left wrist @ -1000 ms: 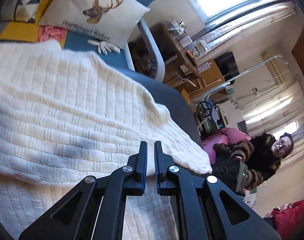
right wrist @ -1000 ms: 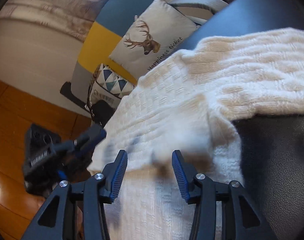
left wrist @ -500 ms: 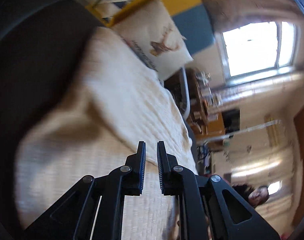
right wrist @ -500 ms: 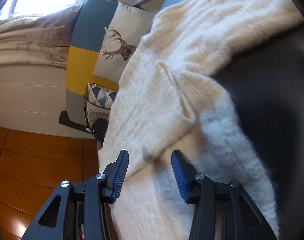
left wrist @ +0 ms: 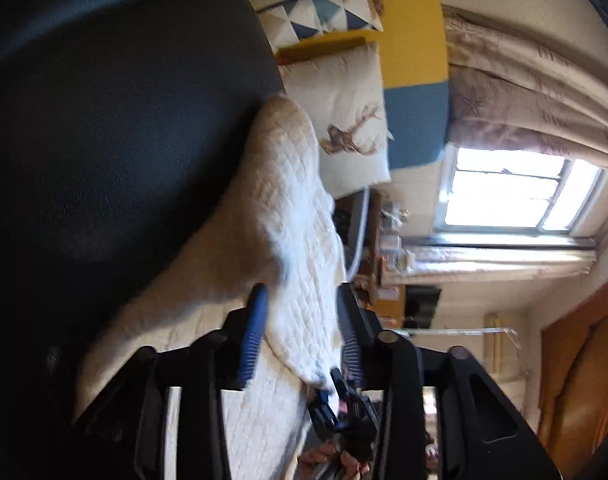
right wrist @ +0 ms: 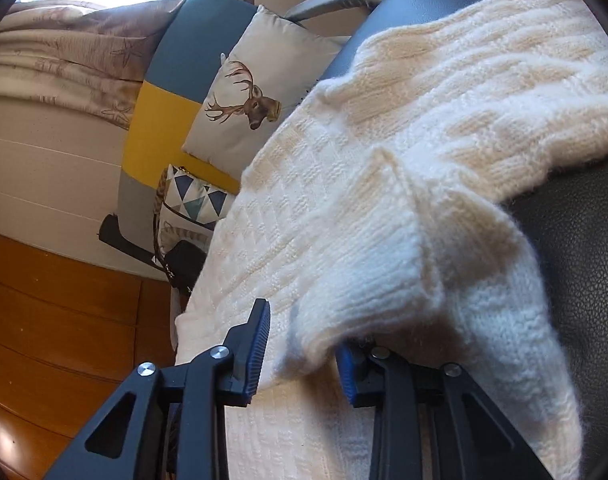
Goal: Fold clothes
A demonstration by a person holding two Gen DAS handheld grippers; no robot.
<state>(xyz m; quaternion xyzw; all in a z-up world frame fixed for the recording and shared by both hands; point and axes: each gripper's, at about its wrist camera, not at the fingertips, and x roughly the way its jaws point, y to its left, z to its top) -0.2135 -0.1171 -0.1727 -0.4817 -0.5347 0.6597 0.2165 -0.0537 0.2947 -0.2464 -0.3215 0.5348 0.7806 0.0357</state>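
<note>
Right wrist view has the cream knit sweater (right wrist: 404, 184) spread on the dark seat (right wrist: 584, 240), both the right gripper (right wrist: 304, 344) and left gripper (left wrist: 302, 332) gaping around its bunched fold, so close squarely before lifting

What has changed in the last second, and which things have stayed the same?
The left tongs, shut a second ago, have opened and swung round along the cream knitted sweater, whose edge now lies between the fingers. The right tongs stayed open while a folded corner of the sweater came to lie between their fingers. The sweater stays on the dark seat; the deer cushion is unmoved.
</note>
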